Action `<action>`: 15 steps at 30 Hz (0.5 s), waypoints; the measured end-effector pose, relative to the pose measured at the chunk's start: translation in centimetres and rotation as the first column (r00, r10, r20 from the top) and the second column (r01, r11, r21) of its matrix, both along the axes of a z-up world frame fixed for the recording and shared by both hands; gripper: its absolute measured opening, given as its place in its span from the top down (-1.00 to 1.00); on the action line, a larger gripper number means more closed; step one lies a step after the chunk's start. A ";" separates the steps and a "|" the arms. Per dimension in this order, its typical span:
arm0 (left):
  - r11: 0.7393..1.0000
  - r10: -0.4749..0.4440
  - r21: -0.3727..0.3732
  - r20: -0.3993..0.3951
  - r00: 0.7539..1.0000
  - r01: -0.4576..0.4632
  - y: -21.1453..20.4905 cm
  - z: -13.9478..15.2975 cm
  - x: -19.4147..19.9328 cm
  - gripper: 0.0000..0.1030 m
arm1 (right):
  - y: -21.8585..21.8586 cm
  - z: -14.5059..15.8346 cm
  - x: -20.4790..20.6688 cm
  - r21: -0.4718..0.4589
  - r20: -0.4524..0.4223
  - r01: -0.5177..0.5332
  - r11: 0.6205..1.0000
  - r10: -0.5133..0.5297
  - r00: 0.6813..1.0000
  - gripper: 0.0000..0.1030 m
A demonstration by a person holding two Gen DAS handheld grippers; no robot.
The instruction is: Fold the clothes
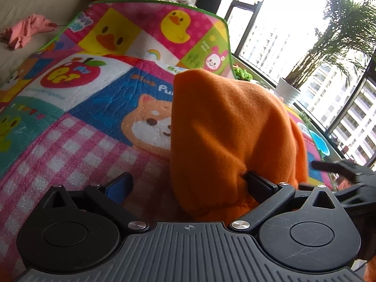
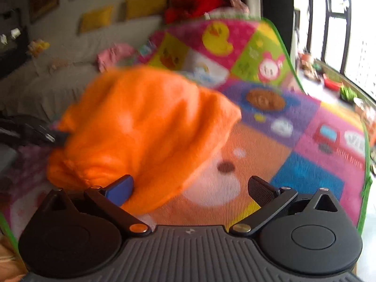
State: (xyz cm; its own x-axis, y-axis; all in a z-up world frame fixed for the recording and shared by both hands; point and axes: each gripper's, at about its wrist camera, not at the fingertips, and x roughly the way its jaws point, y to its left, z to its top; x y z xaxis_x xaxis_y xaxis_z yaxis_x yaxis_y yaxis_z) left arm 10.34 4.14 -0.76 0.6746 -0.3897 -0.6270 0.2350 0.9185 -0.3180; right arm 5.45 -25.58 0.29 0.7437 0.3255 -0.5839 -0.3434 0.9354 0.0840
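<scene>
Orange fleece garment (image 1: 225, 129) sits bunched in a soft mound on the play mat (image 1: 77, 141), between the two grippers.

Edges, room: left wrist view shows bare pink-checked mat open from 7 to 10 o'clock of the mound; the mat's green-trimmed edge curves across at 12 to 1 o'clock. Right wrist view shows open mat from 1 to 5 o'clock of the fleece, green edge running down the 3 o'clock side.

Left gripper (image 1: 188, 183): jaws spread, cloth draped over the right-hand finger and lying between the two, no pinch. Right gripper (image 2: 190, 188): jaws spread, the left-hand finger's blue pad against the fleece's lower edge, nothing pinched. Each view catches the other gripper's black body at the cloth's far side.

Garment: fuzzy nap, rounded folds, a stitched hem at its near bottom edge. The right view is motion-blurred.

Surface, room: cartoon-panel mat with ducks, a dog, an apple. Pink cloth (image 1: 28, 30) on a pale sofa (image 1: 35, 4) at 10 o'clock; tall windows (image 1: 293, 35) and a potted palm (image 1: 340, 35) at 2 o'clock.
</scene>
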 end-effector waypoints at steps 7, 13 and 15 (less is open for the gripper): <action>1.000 0.004 -0.003 -0.002 1.000 -0.004 0.1 0.0 0.0 -1.00 | 3.7 -0.6 0.5 -0.157 0.052 -0.048 0.986 0.057 0.997 -1.00; 1.000 -0.011 -0.006 0.045 0.999 0.011 0.5 1.8 -1.0 -1.00 | 4.4 -1.5 0.5 -0.176 0.056 -0.042 0.984 0.053 0.997 -1.00; 0.999 -0.019 -0.043 0.098 0.995 0.024 0.7 3.3 -1.3 -1.00 | 4.5 -1.7 0.2 -0.187 0.058 -0.044 0.981 0.055 0.997 -1.00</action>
State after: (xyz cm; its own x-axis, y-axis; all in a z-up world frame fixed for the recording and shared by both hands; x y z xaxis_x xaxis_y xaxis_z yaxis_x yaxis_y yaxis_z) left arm 9.05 4.86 2.54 0.7226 -0.4308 -0.5406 0.2863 0.8983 -0.3332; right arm 5.68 -21.05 -1.36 0.7663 0.2531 -0.5905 -0.3887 0.9145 -0.1124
